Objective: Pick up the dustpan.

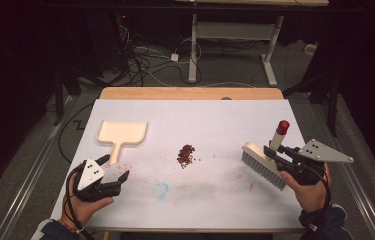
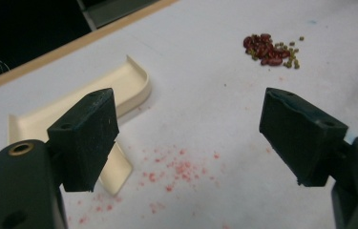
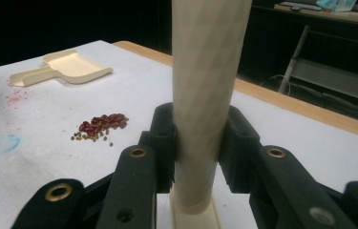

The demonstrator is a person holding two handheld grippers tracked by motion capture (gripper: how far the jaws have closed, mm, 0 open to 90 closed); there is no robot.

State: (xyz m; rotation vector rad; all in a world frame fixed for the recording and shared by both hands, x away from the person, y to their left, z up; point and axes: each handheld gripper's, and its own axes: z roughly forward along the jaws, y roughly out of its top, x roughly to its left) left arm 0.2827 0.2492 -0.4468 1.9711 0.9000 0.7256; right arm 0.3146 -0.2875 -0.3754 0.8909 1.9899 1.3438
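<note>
- Two tools are sitting on this table: the brush [image 1: 264, 162] at about four o'clock from the bean pile [image 1: 186, 154], and the cream dustpan [image 1: 121, 135] at about ten o'clock from it, well apart from the beans.
- The right gripper [image 3: 200, 143] is clamping the brush's pale handle [image 3: 205, 86], jaws pressing either side low on the shaft; the handle is standing up with its red cap [image 1: 282, 126] on top and the bristles resting on the white table cover [image 1: 215, 200].
- The left gripper [image 2: 191, 129] is hovering with its jaws spread wide and nothing between them, just at five o'clock from the dustpan's handle [image 2: 117, 167], which is lying flat.
- To my eye the step in hand is taking up the pan, so that hand is needing to drop low and come square across the handle, since a flat handle on the table gives little to pinch.
- Once held, the pan's open lip wants setting just beside the pile at nine o'clock, pressed flat.
- The brush should be sweeping gently towards nine o'clock; the small green beans [image 2: 291, 56] at the pile's edge look likely to scatter.
</note>
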